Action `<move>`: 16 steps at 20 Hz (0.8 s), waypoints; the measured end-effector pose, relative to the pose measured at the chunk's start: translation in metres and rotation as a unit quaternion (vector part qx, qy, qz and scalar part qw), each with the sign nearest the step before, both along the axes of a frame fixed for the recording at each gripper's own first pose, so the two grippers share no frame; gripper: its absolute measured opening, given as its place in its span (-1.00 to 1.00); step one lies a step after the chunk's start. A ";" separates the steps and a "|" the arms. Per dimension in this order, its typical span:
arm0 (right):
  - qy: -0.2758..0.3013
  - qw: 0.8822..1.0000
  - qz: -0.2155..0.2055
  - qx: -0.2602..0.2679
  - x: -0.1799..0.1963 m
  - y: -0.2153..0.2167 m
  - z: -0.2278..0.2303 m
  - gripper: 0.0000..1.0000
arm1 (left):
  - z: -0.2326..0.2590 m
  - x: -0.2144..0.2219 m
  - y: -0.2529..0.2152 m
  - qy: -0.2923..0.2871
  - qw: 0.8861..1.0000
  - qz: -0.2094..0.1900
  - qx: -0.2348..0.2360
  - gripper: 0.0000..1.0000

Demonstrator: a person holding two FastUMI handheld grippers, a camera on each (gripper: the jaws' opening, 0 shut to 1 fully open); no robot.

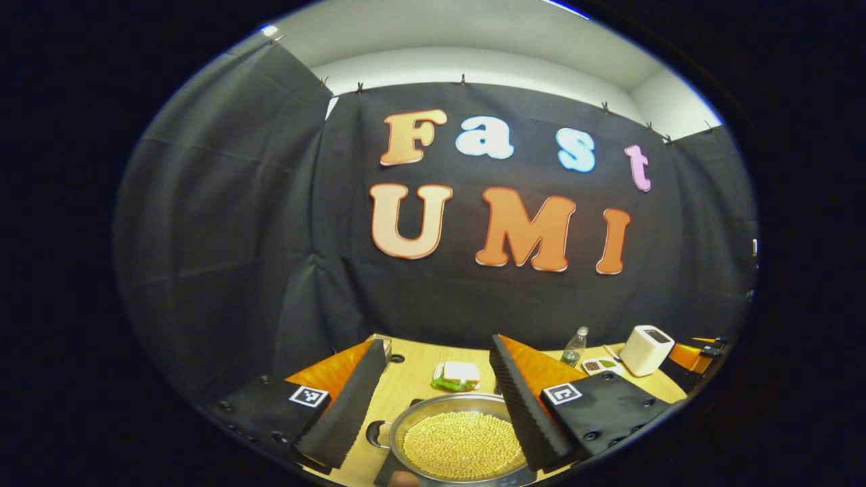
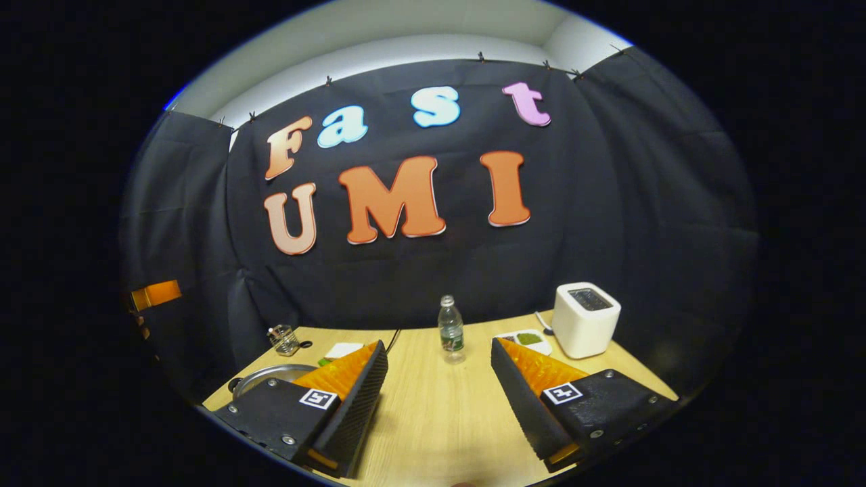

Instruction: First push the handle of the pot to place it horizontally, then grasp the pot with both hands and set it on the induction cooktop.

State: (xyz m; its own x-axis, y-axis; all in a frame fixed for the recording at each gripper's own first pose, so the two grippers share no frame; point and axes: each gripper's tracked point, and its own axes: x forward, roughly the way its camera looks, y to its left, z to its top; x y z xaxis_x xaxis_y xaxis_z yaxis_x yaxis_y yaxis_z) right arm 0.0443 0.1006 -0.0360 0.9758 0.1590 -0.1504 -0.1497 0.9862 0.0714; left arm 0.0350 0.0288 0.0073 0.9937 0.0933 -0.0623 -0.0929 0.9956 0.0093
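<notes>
The pot, full of pale beans, sits on the dark cooktop at the table's near edge, one side handle pointing left. It lies below the left gripper, whose jaws are spread and empty. The right gripper hangs over bare table, spread too. The placing looks done; nothing seems left but backing away

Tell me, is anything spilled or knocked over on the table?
Nothing stands out. The pot sits level, its yellow grains heaped inside with none on the table. The bottle and toaster stand upright. Both grippers, left and right, are open and hold nothing.
</notes>
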 end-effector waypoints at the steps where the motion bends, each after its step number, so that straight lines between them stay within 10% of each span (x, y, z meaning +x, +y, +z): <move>1: -0.013 1.000 -0.002 -0.004 -0.005 -0.008 0.012 0.89 | 0.006 -0.008 -0.008 -0.004 1.000 -0.002 0.008 0.98; 16: -0.058 0.998 -0.009 -0.012 -0.047 -0.067 0.049 0.90 | 0.017 -0.044 -0.110 -0.010 0.994 -0.111 0.014 0.94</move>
State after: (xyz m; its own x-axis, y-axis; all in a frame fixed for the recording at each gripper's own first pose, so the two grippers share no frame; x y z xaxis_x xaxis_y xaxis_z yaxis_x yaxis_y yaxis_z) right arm -0.0027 0.0340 0.0129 0.9894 0.1398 -0.0392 -0.1387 0.9899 0.0303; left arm -0.0090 -0.0815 0.0240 0.9909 -0.1275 -0.0432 0.1292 0.9909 0.0385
